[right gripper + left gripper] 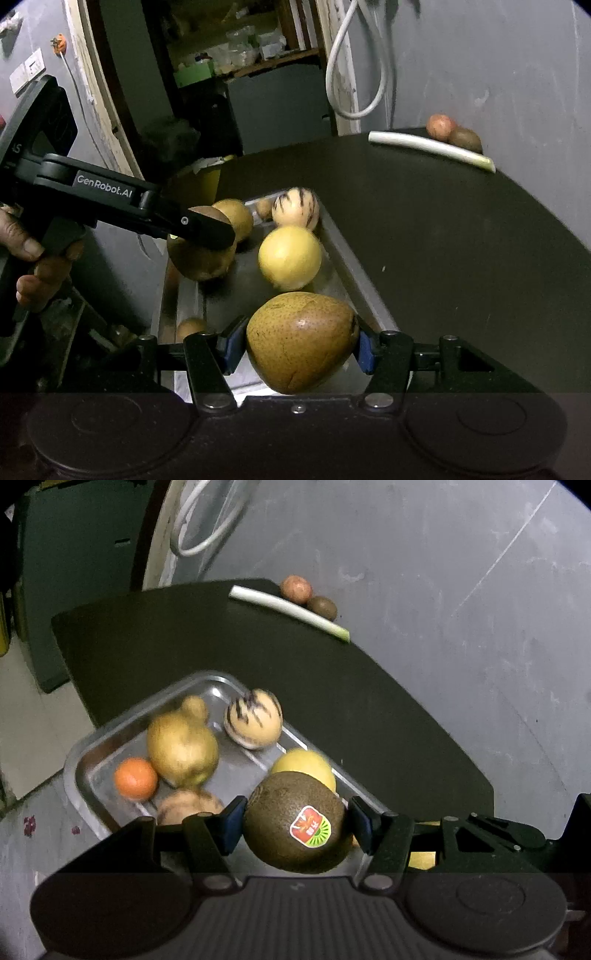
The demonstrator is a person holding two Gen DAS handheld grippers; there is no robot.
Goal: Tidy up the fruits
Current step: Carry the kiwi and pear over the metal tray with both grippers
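my left tongs [297, 825] are clamped on a brown kiwi [295, 823] with a red and green sticker, the blue pads pressed to both its sides. i'm holding it above the near end of the metal tray [79, 760]. from the other camera i can see the same tongs [201, 230] reaching in from the left with the kiwi [199, 260] under the black finger, and a hand [35, 258] wrapped round the handle.

my right tongs [301, 345] are gripping a speckled yellow-brown pear [301, 341] sideways, pads tight on either end, over the near edge of the tray [354, 291].

in the tray below the kiwi i see a yellow lemon [308, 766], a pale striped melon [253, 718], a big pear [183, 747], a small orange [135, 778] touching that pear, and another pale fruit [190, 805] partly hidden behind the left finger. the right camera shows the lemon [290, 258] just beyond my held pear, and the striped melon [295, 208] behind it.

the tray sits on a dark round table [369, 701]. at the table's far edge, well apart from the tray, lies a white leek stalk [288, 611], with a reddish fruit [295, 588] and a second kiwi [322, 607] touching each other just behind it. a white cable [354, 74] loops on the grey wall [443, 554] beyond.
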